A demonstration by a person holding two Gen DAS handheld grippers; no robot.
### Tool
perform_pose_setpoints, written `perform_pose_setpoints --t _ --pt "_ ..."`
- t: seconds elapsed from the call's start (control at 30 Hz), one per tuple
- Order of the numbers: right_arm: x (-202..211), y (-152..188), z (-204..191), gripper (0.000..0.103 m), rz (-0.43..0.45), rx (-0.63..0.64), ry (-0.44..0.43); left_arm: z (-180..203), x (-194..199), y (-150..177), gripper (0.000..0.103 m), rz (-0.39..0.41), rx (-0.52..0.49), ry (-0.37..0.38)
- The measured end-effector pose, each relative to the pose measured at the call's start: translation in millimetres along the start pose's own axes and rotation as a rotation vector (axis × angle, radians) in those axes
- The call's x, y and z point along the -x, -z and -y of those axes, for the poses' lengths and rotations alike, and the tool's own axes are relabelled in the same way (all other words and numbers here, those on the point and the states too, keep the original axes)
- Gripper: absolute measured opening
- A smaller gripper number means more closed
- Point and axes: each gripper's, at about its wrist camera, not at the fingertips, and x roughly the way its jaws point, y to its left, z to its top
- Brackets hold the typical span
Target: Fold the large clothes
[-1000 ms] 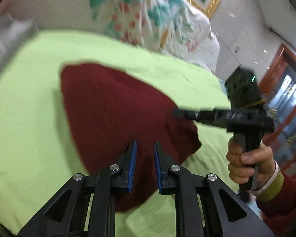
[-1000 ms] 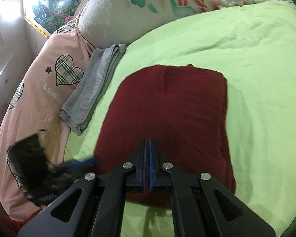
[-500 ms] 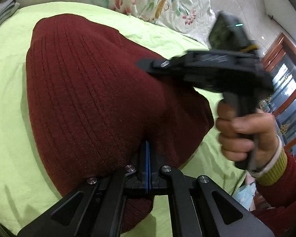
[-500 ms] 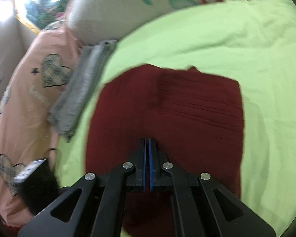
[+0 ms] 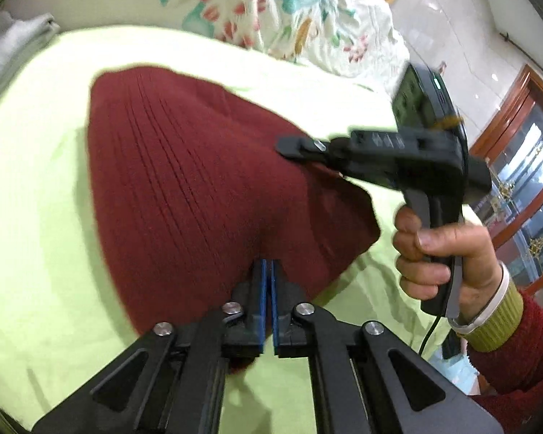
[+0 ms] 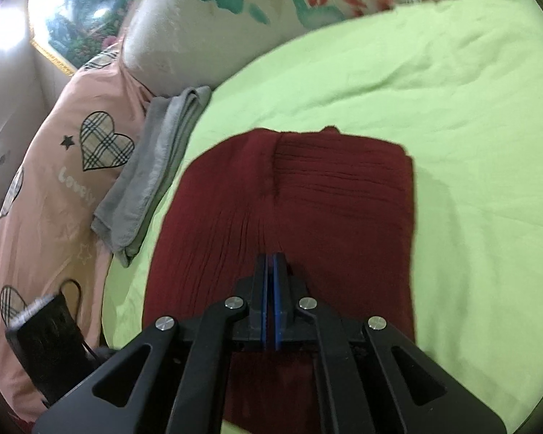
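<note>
Soft, thick knit sweater (image 5: 184, 195) on the bed (image 6: 452, 108); both grippers (image 5: 268, 271) (image 6: 270, 264) apparently clenched on its near hem, the best hold.

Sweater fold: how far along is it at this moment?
Done: the sweater already lies as a compact rectangle on the green sheet. In hand: the left gripper and right gripper are both shut on its near edge. Left: probably one more fold or final placement.
</note>
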Motion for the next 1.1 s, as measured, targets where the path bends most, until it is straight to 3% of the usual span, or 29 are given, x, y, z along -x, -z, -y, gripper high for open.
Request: perform_pose_setpoints --t 0.1,0.17,0.23,0.37,0.47,0.63,0.8,1.0,1.1 --pt "22 8 2 0.003 0.023 0.005 0.024 -2 16 -11 0.017 0.056 0.021 -0.030" --pt "29 8 5 0.003 0.037 -0.006 0.037 -11 25 -21 0.020 0.098 0.063 -0.045" --pt "33 3 7 0.003 0.049 -0.006 0.054 -22 27 -35 0.032 0.131 0.101 -0.090" --pt "18 -3 7 0.003 0.013 -0.002 0.122 -35 12 -54 0.031 0.116 0.146 -0.214" --pt "1 6 15 0.002 -0.045 0.028 0.234 -36 -3 -57 0.032 0.087 0.130 -0.267" --pt "1 10 29 0.001 -0.031 -0.013 0.202 -31 -10 -46 0.033 0.077 0.099 -0.323" --pt "17 10 26 0.003 -0.014 -0.032 0.175 -32 6 -39 0.033 0.083 0.109 -0.309" --pt "47 15 9 0.003 0.031 0.005 0.123 -23 36 -31 0.031 0.142 0.122 -0.349" --pt "50 21 1 0.003 0.017 0.035 0.117 -24 37 -28 0.031 0.134 0.128 -0.355"
